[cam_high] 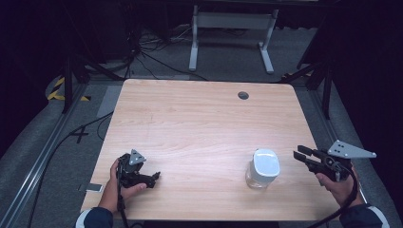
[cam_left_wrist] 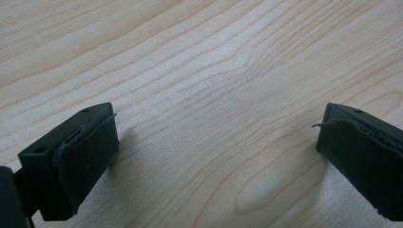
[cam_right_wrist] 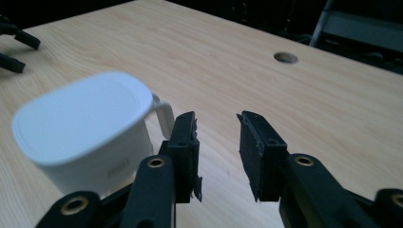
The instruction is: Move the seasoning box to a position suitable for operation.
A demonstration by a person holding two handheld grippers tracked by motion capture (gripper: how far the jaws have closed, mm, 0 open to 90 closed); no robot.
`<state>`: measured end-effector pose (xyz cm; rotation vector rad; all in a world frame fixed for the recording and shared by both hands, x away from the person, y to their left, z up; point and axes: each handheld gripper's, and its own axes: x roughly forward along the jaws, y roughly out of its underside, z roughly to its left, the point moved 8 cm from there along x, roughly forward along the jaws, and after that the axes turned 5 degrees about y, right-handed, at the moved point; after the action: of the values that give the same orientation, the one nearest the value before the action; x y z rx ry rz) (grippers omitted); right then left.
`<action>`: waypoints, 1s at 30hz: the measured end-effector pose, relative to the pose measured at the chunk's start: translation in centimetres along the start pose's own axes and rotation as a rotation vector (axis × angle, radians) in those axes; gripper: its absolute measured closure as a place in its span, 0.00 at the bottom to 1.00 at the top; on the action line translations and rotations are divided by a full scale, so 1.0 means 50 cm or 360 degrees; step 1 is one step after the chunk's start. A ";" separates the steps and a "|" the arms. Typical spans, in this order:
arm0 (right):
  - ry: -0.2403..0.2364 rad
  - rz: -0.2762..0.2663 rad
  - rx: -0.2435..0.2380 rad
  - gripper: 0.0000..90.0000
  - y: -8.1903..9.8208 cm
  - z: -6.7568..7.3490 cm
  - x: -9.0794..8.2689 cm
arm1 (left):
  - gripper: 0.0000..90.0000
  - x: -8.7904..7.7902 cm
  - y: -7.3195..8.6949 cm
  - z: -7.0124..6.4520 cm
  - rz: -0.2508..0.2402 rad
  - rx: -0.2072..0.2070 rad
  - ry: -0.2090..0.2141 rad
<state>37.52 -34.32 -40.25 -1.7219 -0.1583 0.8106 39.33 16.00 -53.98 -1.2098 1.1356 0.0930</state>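
At the near left of the table (cam_high: 190, 114), the left gripper (cam_high: 155, 176) rests low over the wood in the person's left hand (cam_high: 114, 187), its tips pointing right. In the left gripper view its two black jaws stand wide apart, with bare wood grain between them and nothing held.

Right of the table's middle, toward the near edge, stands the jar (cam_high: 262, 169): a clear-walled container with a white, rounded-square lid on top. It is upright and the lid sits on it. What is inside cannot be told; through the clear lower wall nothing distinct can be made out. In the right gripper view the jar (cam_right_wrist: 85, 133) is blurred, and a small white loop or handle juts from its side just beside the tip of the left-hand jaw.

Just right of the jar, the right gripper (cam_high: 302, 154) is held in the person's right hand (cam_high: 340, 187) near the table's right edge, its tips pointing left toward the jar and apart from it. The grey three-cornered plate sits on top. In the right gripper view the jaws stand partly open, a moderate gap between the pads, with only table top in the gap; the jar lies outside them, to their left.

Far across the table, right of centre, is a round cable hole (cam_high: 243, 95).
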 end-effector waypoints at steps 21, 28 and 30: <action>-0.0221 0.0102 -0.0226 0.99 -0.046 0.093 0.108 | 0.00 0.000 -0.001 0.000 -0.0003 0.0006 0.0000; -0.0235 0.0098 -0.0191 0.99 -0.046 0.093 0.112 | 0.00 0.000 0.000 0.000 -0.0001 0.0002 0.0000; -0.0233 0.0094 -0.0174 0.99 -0.045 0.092 0.115 | 0.00 0.000 0.000 0.000 0.0000 0.0001 0.0000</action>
<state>39.79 -27.03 -41.12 -1.7764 -0.2561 0.9882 39.33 16.00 -53.97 -1.2093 1.1356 0.0927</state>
